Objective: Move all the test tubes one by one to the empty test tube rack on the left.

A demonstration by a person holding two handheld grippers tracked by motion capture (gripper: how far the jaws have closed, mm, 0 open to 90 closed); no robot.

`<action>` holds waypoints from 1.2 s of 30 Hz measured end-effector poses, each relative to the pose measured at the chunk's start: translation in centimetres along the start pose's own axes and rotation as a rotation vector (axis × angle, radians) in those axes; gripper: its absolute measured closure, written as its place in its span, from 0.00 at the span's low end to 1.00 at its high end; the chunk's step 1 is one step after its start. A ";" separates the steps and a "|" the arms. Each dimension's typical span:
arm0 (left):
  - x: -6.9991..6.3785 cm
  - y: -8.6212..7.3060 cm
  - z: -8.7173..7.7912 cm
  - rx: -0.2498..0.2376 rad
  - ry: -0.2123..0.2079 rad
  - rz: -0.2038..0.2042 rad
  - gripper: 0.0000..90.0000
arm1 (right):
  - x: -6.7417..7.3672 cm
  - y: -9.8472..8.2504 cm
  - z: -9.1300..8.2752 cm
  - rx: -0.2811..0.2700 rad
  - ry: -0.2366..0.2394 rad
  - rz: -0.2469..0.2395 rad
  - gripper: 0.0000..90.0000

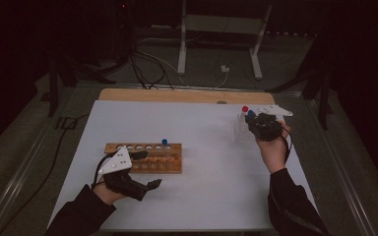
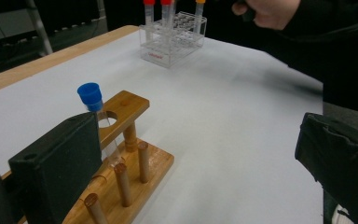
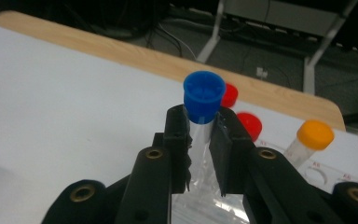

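**Tube Transfer Station: Right Tongs Clamped on a Blue-Capped Tube**

The room is dark; the floor beyond the white table (image 1: 192, 196) carries cables and the feet of a grey stand, with details lost in shadow. A wooden strip edges the table's far side.

Right gripper (image 3: 199, 140): the jaws are closed on a clear tube with a blue cap (image 3: 204, 95), pads pressing the tube just below the cap. The tube's lower end is hidden between the jaws. In the high view this gripper (image 1: 256, 120) sits over the clear plastic rack (image 1: 241, 132) at the table's far right; the rack there is faint and partly covered by the hand. Behind the gripped tube stand two red-capped tubes (image 3: 251, 125) and an orange-capped tube (image 3: 313, 135); their bodies are largely cut off or screened.

Left gripper (image 1: 145, 169): it rests near the wooden rack (image 1: 170, 164) at left centre, jaws spread wide and holding nothing. One jaw lies against the rack's near end, masking part of it. A second blue-capped tube (image 2: 91, 95) leans in a hole of the wooden rack's top rail; its base is blurred.
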State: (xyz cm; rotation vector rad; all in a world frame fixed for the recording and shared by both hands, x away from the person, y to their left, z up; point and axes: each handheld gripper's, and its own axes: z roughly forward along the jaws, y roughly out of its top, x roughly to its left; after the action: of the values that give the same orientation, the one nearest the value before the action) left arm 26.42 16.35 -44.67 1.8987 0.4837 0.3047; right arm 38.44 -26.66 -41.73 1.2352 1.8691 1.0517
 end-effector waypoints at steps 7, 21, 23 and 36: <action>-0.6 0.4 0.1 0.002 -0.023 0.015 0.01 | 1.7 1.0 -2.5 -0.038 0.062 -0.046 0.86; -1.6 0.8 0.8 0.025 -0.079 0.028 0.01 | 8.4 -2.5 -4.1 0.044 0.293 -0.150 0.86; -1.8 0.8 0.9 0.030 -0.083 0.032 0.02 | 9.4 -3.0 -4.3 0.056 0.326 -0.166 0.86; -3.1 1.6 1.4 0.009 -0.139 0.036 0.05 | 15.6 -5.3 -6.2 0.108 0.530 -0.260 0.86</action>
State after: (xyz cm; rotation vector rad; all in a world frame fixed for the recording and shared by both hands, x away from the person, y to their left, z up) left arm 24.57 13.22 -43.64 1.9235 0.3583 0.1927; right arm 25.70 -14.95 -44.89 0.7800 2.4356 1.2240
